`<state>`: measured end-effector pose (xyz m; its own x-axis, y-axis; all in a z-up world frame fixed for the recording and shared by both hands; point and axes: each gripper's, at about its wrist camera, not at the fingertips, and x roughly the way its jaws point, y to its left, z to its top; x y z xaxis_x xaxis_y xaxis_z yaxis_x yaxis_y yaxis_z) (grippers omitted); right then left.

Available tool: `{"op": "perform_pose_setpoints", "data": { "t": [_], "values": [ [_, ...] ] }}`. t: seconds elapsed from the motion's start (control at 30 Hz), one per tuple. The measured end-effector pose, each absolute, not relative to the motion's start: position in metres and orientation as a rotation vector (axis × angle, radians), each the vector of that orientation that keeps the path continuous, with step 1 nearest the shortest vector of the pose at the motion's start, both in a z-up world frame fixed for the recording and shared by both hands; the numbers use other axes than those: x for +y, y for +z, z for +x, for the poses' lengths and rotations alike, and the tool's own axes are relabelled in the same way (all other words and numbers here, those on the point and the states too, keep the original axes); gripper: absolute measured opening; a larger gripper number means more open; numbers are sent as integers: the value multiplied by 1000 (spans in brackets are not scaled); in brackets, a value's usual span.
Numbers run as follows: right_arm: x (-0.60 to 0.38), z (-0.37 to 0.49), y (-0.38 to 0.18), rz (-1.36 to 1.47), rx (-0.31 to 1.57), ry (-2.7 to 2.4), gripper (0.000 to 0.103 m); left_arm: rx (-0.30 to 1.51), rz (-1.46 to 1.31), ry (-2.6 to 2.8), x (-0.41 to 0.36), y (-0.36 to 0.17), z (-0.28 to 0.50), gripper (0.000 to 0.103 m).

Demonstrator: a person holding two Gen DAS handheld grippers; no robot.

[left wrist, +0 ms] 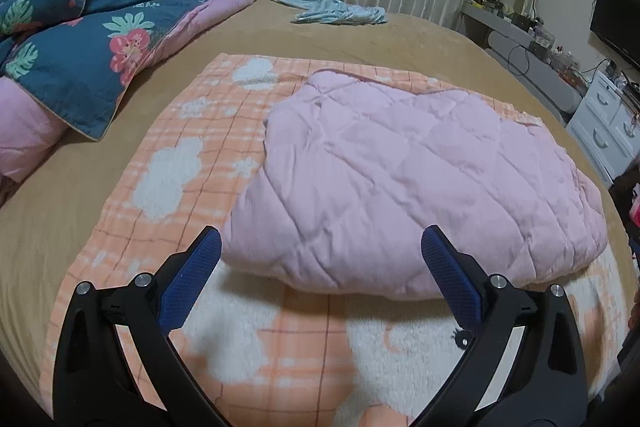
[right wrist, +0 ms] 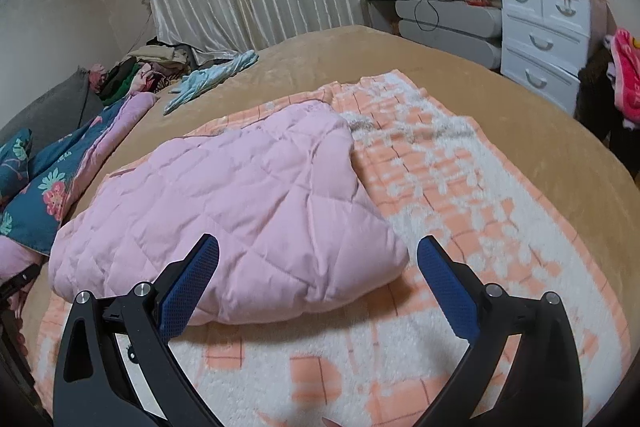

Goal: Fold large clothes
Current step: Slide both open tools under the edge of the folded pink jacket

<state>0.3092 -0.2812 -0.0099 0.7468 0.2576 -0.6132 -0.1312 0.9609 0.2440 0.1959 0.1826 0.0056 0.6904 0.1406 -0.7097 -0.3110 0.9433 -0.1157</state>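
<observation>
**Both claws free above the near edge of the folded pink quilt**

Blue pads fill the bottom of each wrist view. My left claw (left wrist: 320, 251) stands spread wide with nothing between the pads; my right claw (right wrist: 318, 255) likewise, wide apart and empty. Neither touches cloth.

Just beyond both, the pink quilted garment (left wrist: 400, 179) lies folded into a thick, puffy bundle. It rests on an orange-and-white checked blanket (left wrist: 192, 163), which is spread flat on the tan bed (left wrist: 100, 187).

Relation that matters: the bundle lies ahead of and below both claws, its rounded near fold just past the pad tips. Its long axis runs roughly across my view, left to right. In the left view the bundle extends mainly to the right of centre; in the right view (right wrist: 240, 203) it extends mainly left. So I judge the claws sit at opposite ends of the near edge, left nearer the left end, right nearer the right corner. Neither is clearly closer.

Judgement: one fold looks complete. A further fold would call for each claw to drop to its own near corner.

Further out: a floral duvet (left wrist: 80, 59) at the left, a light blue garment (left wrist: 340, 13) near the curtain, white drawers (right wrist: 540, 39) at the right.
</observation>
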Motion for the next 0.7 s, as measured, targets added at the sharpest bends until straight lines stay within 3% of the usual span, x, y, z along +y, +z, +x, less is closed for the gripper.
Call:
{"op": "perform_pose_setpoints", "data": {
  "t": [0.3,0.7],
  "values": [
    [-279,295,-29,212,739,203,99,809,-291,251,177,-16,181,94],
    [-275,312,-69,373,862,164,99,843,-655,237,206,-59,192,94]
  ]
}}
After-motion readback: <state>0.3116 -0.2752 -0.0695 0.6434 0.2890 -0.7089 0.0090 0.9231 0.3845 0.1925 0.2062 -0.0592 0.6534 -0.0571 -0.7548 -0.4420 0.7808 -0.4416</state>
